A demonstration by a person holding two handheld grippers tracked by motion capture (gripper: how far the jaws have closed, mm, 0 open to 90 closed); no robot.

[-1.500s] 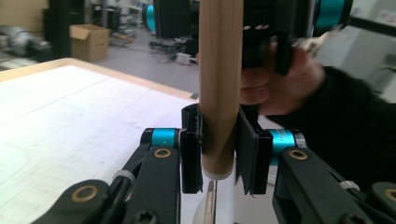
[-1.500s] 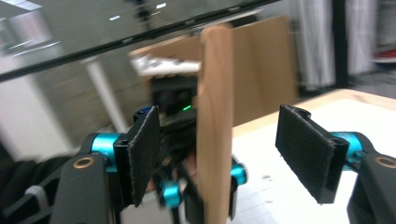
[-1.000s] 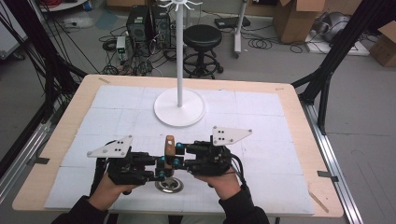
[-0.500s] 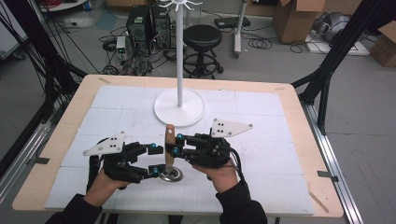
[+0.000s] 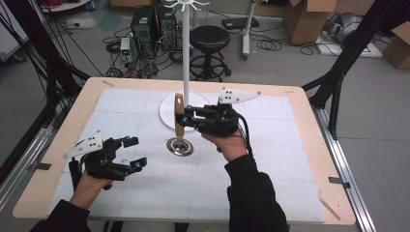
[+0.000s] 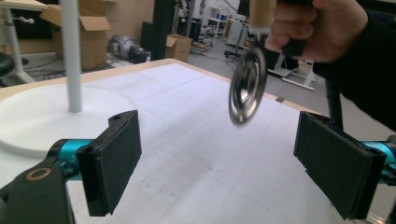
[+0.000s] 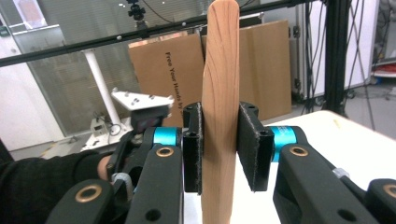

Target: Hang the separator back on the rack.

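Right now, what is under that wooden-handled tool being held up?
Under the tool, its round metal head hangs above the white table mat. The right gripper clamps the wooden handle. Whether the head touches the mat cannot be told.

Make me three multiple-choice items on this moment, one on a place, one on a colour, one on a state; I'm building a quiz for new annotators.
1. Where does the white stand rise?
A. at the table's far middle
B. at its near left corner
C. on the floor

2. What colour is the handle of the wooden-handled tool?
A. blue
B. light brown
C. black

3. How is the left gripper?
A. shut on the tool
B. shut on nothing
C. open, nothing between its pads

Key: 1 A, its round base sits on the mat beyond the hands. 2 B, the right gripper view shows wood grain. 3 C, the left gripper view shows its pads wide apart, while the right gripper clamps the handle.
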